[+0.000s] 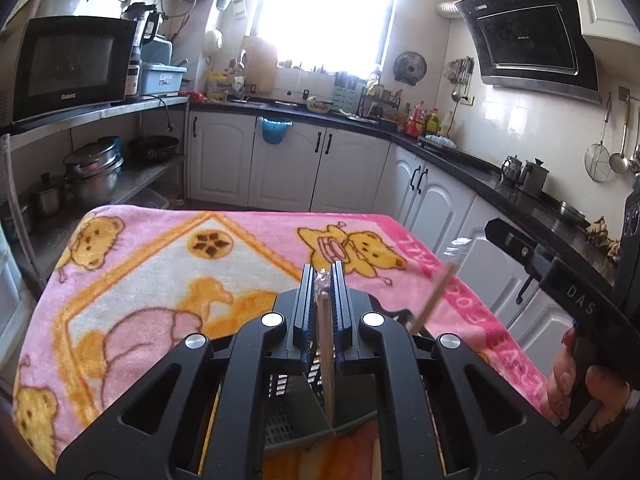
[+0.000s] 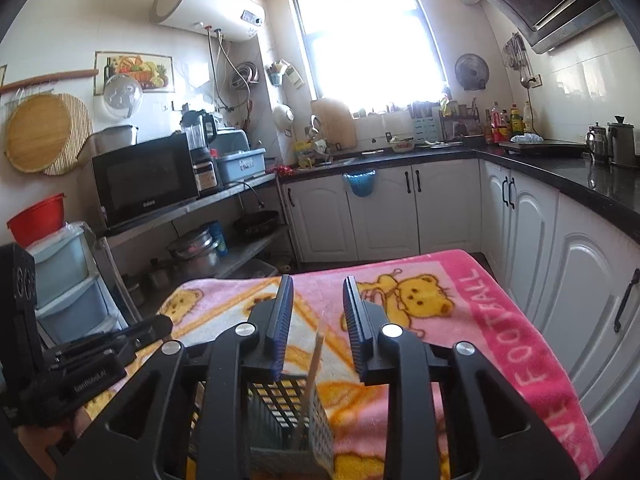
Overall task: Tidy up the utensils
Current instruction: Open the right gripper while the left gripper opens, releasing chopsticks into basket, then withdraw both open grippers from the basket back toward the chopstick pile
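My left gripper (image 1: pixel 321 280) is shut on a wrapped wooden utensil (image 1: pixel 325 344), a flat pale stick that hangs down into a dark slotted utensil basket (image 1: pixel 288 412) on the pink bear blanket (image 1: pixel 160 264). A wooden chopstick (image 1: pixel 434 300) leans out of the basket to the right. My right gripper (image 2: pixel 318 292) is open and empty, held over the same basket (image 2: pixel 280 404); the chopstick (image 2: pixel 314 364) stands in the basket between its fingers, touching neither. The right gripper's body (image 1: pixel 560 280) shows at the right of the left wrist view.
The blanket covers a small table (image 2: pixel 500 320) in a kitchen. A metal shelf with a microwave (image 2: pixel 144 178) and pots (image 1: pixel 94 172) stands left. White cabinets (image 2: pixel 380 208) under a black counter (image 2: pixel 560 168) run along the back and right.
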